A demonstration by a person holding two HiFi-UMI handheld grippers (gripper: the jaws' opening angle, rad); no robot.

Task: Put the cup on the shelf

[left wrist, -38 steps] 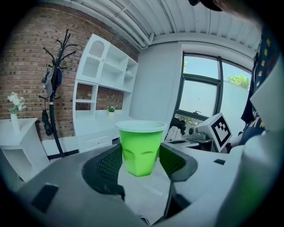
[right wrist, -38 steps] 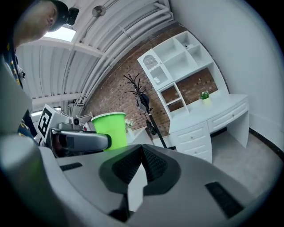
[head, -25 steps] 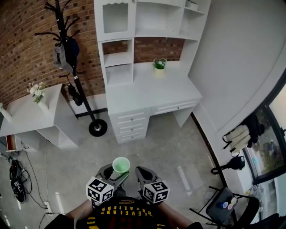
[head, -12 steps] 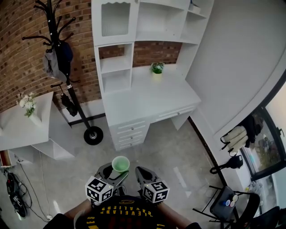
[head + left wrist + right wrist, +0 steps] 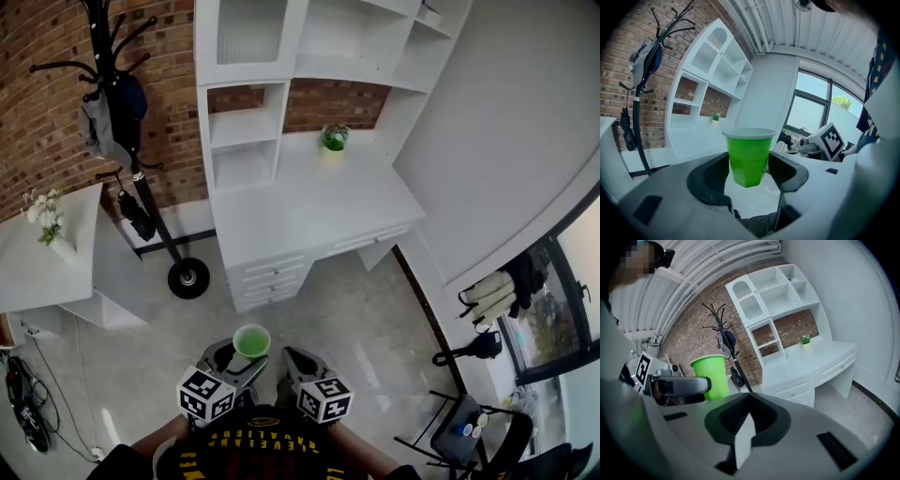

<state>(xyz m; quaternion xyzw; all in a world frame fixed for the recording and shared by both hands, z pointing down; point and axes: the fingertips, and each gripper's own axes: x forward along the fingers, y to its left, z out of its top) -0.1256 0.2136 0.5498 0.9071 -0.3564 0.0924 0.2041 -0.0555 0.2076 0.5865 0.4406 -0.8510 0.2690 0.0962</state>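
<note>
A green plastic cup (image 5: 251, 340) stands upright between the jaws of my left gripper (image 5: 236, 360), low in the head view over the floor. In the left gripper view the cup (image 5: 749, 157) fills the gap, and that gripper (image 5: 749, 172) is shut on its lower half. My right gripper (image 5: 302, 367) sits just right of it, shut with nothing in it (image 5: 747, 417); the cup (image 5: 711, 377) shows off to its left. Ahead stands the white desk (image 5: 309, 202) with its shelf unit (image 5: 241, 127), whose open compartments are at the left.
A small potted plant (image 5: 334, 138) sits at the back of the desk. A black coat rack (image 5: 136, 169) with a bag stands left of the desk, its round base (image 5: 188, 278) on the floor. A white side table (image 5: 37, 262) holds flowers. A chair (image 5: 464, 429) is at lower right.
The desk and shelf unit have drawn nearer and lower in the head view, and the coat rack has slid left. Both grippers keep their pose, with the cup still held.
</note>
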